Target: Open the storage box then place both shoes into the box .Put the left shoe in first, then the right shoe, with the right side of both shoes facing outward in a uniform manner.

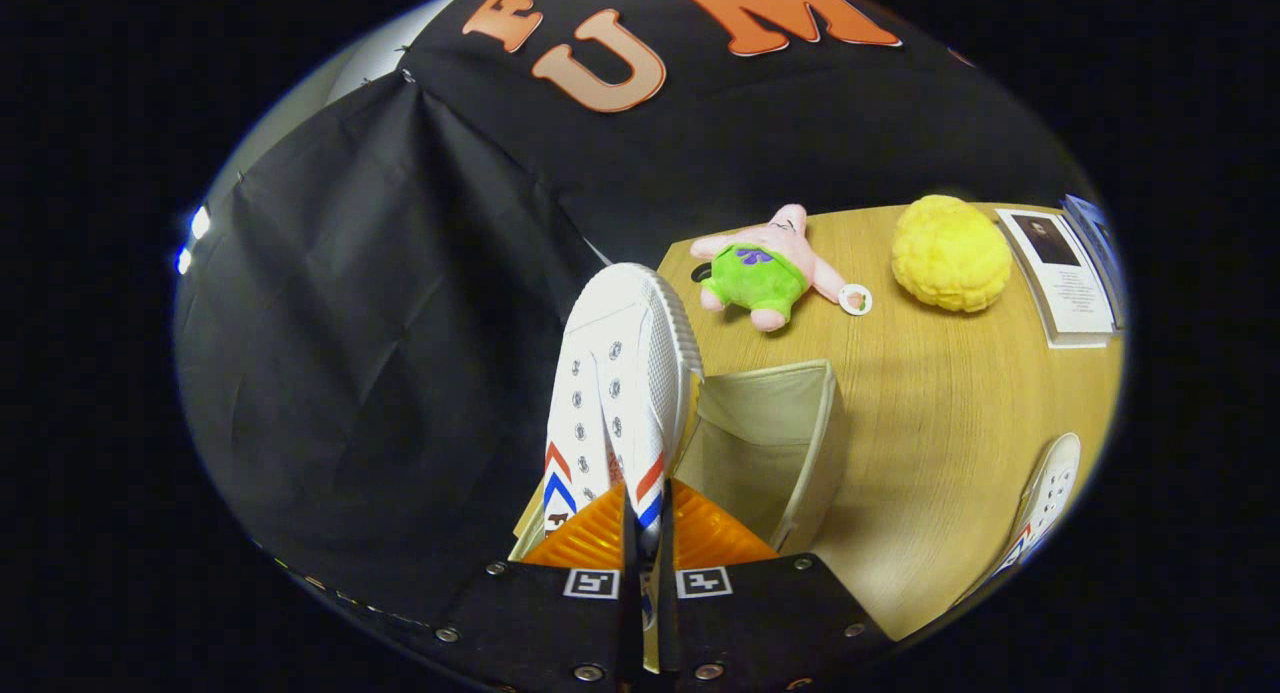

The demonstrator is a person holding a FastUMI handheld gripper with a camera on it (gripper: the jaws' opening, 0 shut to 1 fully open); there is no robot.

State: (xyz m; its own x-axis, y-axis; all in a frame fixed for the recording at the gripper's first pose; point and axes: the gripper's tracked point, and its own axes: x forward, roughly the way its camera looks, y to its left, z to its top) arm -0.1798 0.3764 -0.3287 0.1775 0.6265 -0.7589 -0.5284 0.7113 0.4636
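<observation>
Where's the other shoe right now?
In the gripper view, the other shoe lies on the table, off to the right of the open box, while the hand-held gripper is shut on the first shoe above the box.

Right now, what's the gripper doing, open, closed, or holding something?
Gripper: closed on a white shoe, both fingers pinching its side, held above the open storage box.

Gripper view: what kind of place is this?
Likely a recording booth made to look homely: black cloth wall, light wooden table with pink starfish plush toy and open beige fabric storage box. The gripper pinches a white canvas shoe.
</observation>
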